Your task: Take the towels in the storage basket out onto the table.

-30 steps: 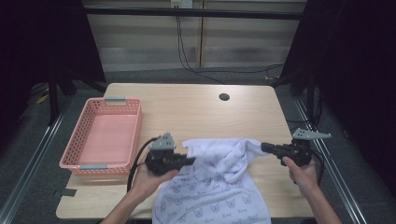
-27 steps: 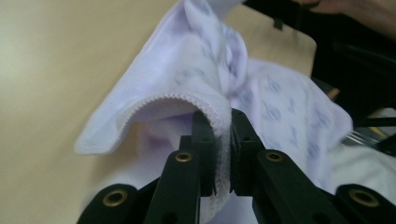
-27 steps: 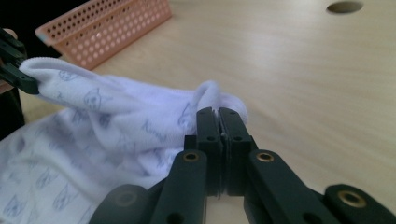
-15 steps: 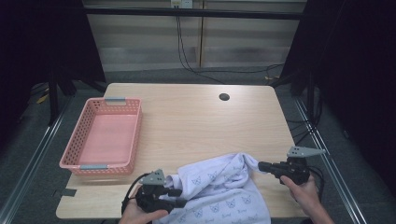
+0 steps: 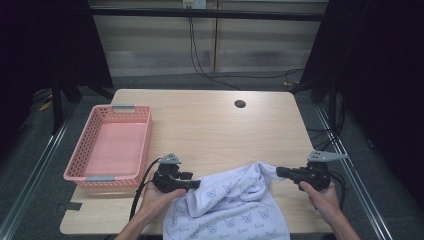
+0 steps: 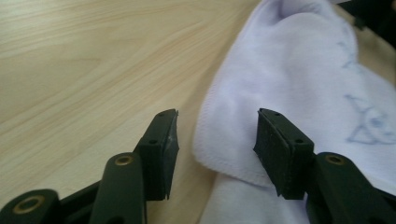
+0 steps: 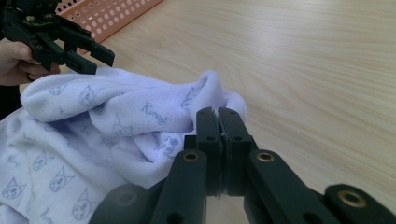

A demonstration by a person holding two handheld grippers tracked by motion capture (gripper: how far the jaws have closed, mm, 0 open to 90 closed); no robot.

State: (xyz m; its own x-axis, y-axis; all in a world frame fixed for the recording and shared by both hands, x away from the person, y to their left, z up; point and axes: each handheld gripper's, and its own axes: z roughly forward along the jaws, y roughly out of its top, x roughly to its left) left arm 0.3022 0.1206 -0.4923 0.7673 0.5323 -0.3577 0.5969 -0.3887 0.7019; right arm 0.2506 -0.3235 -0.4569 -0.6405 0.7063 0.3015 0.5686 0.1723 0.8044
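Note:
A white towel (image 5: 235,210) printed with small cat faces lies bunched at the table's near edge and hangs over it. My left gripper (image 5: 192,182) sits at the towel's left edge. Its jaws have just been opening. In the left gripper view the towel's hem (image 6: 233,140) lies between the pads (image 6: 166,140) without being pressed, so the left gripper (image 6: 217,133) is open. My right gripper (image 5: 278,172) is at the towel's right corner. In the right gripper view the right gripper (image 7: 218,114) is shut on a fold of the towel (image 7: 93,135).
A pink perforated basket (image 5: 148,142) stands at the left of the wooden table (image 5: 210,125); its corner (image 7: 116,14) appears behind the left gripper (image 7: 100,58) in the right gripper view. A round cable hole (image 5: 240,104) is at the back. Dark curtains flank the table.
The left gripper has let go of the towel's left corner, dipped toward the front edge and come back beside the cloth, jaws apart. The towel has slumped into a heap. The right gripper keeps its hold.

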